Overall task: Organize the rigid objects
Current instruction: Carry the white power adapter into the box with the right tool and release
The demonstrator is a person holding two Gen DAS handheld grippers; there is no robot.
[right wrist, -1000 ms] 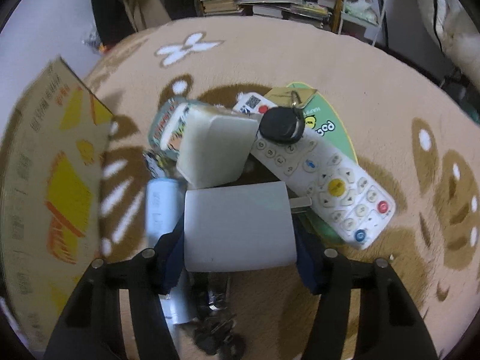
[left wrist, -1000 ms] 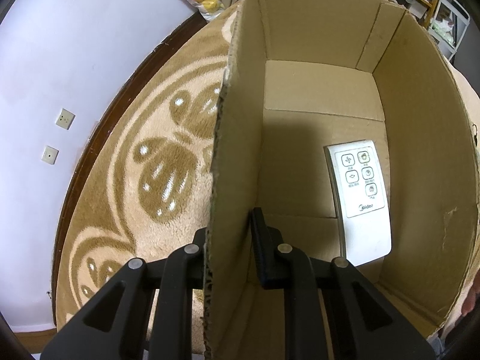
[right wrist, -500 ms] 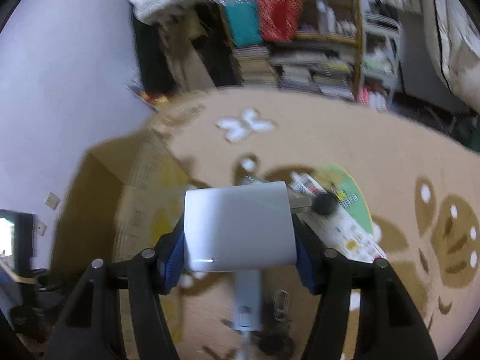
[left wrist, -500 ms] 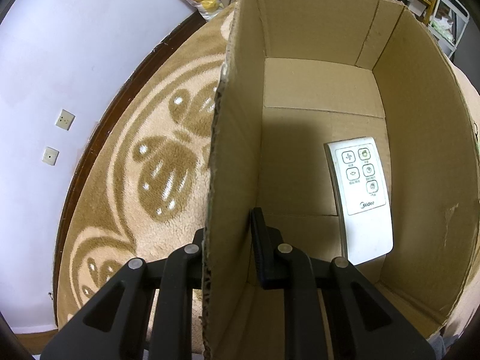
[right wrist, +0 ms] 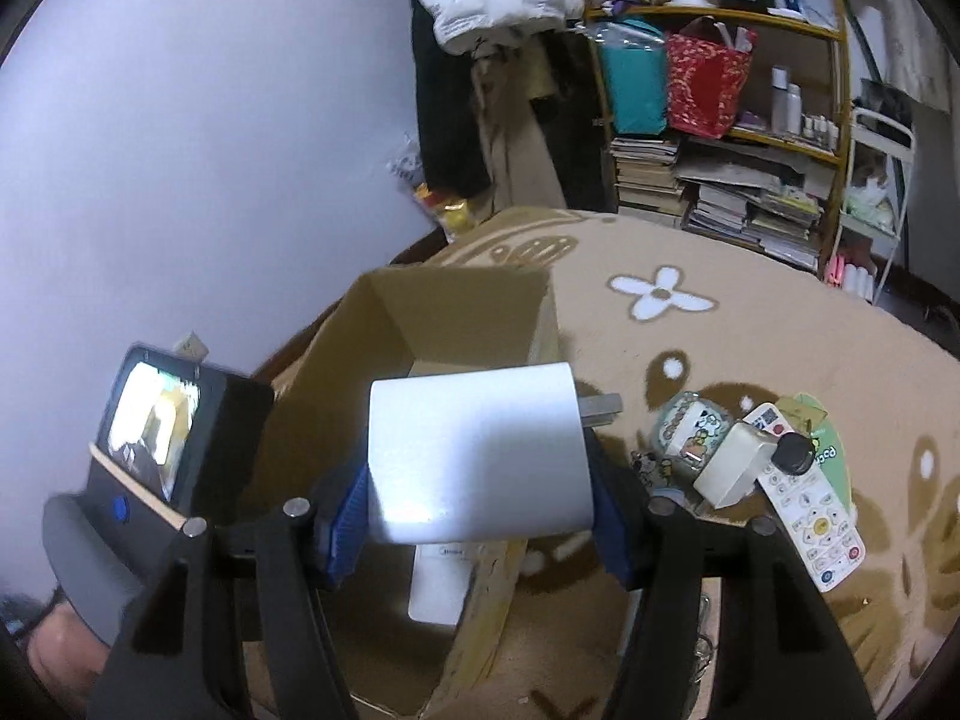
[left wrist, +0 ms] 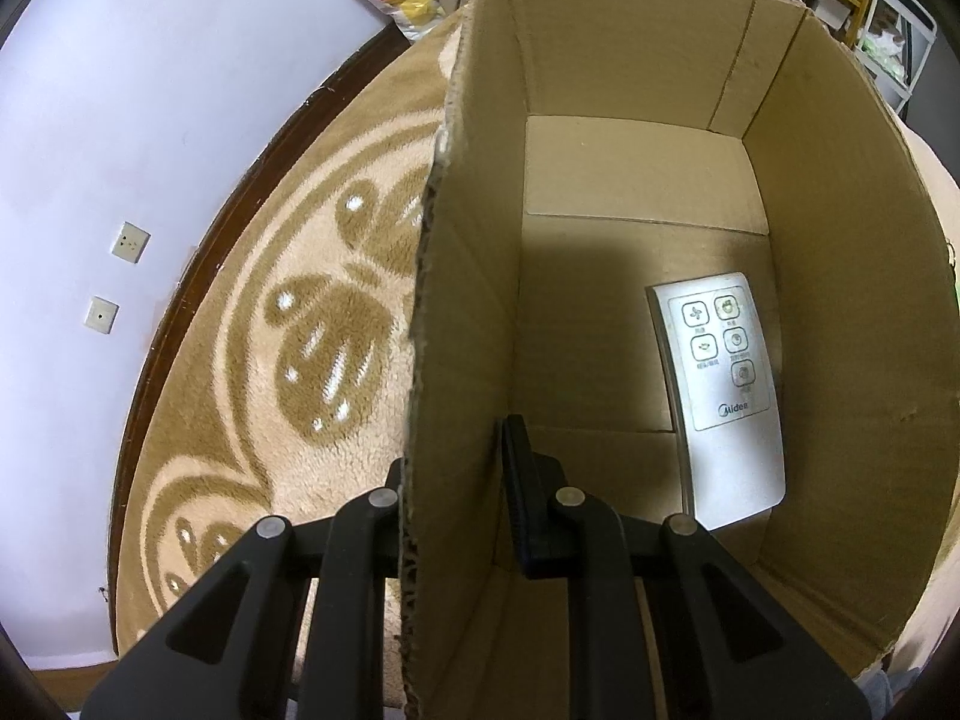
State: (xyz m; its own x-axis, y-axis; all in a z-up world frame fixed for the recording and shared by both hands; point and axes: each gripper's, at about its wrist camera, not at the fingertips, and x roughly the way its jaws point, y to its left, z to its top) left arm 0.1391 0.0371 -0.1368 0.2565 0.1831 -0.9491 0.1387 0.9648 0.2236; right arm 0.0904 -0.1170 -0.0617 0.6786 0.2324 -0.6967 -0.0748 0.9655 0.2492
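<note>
While my left tongs [left wrist: 456, 468] pinch the left wall of the cardboard box [left wrist: 840, 312], 1 finger outside and 1 inside, I see a white fan remote [left wrist: 720, 390] lying flat on the box floor toward its right wall. My right tongs [right wrist: 480, 510] are clamped on a white charger block [right wrist: 474, 456], its metal prongs pointing right, held above the open box [right wrist: 456, 312]. On the carpet [right wrist: 750, 324] to the right lie a long white remote [right wrist: 810, 516], a cream block [right wrist: 735, 465], a black round fob [right wrist: 793, 453] and a printed tin [right wrist: 690, 429], touching in 1 heap.
</note>
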